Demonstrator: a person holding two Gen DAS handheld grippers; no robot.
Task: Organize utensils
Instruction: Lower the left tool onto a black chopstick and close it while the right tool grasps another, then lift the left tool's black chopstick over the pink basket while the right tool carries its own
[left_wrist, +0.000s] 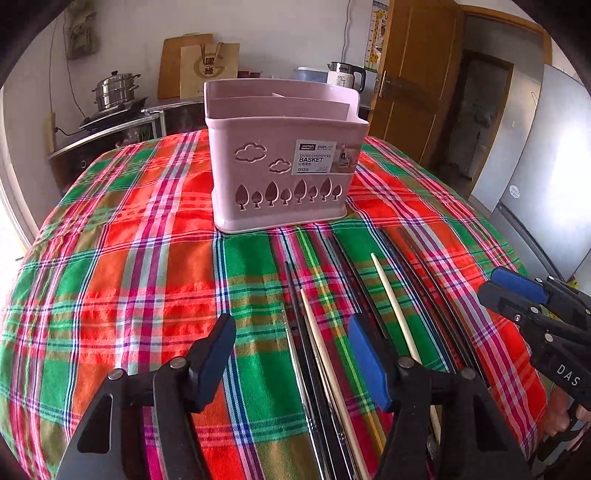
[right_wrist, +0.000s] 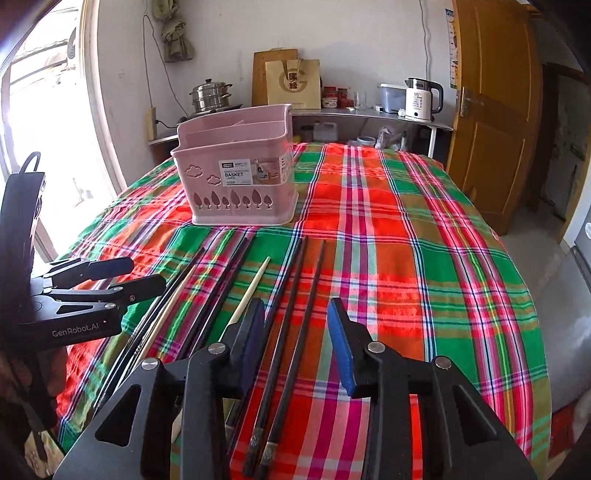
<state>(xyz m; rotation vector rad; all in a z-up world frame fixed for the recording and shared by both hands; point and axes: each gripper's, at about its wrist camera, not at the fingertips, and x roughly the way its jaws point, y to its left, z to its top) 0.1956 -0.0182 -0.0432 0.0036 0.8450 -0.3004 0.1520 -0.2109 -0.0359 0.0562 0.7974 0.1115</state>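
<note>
A plaid cloth (right_wrist: 388, 229) covers the worktop. Beyond both claws stands a pink basket (left_wrist: 284, 173). Dark chopsticks (right_wrist: 291, 295) and pale wooden ones (left_wrist: 395, 306) lie loose beneath the claws.

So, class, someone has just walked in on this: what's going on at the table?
A person is sorting chopsticks with a hand-held gripper in each hand. The left hand-held gripper is open over a pale wooden chopstick and dark ones beside it. The right hand-held gripper is open above a pair of black chopsticks. Neither grips anything yet. All the chopsticks lie on the plaid tablecloth, and the pink chopstick basket behind them looks empty.
</note>
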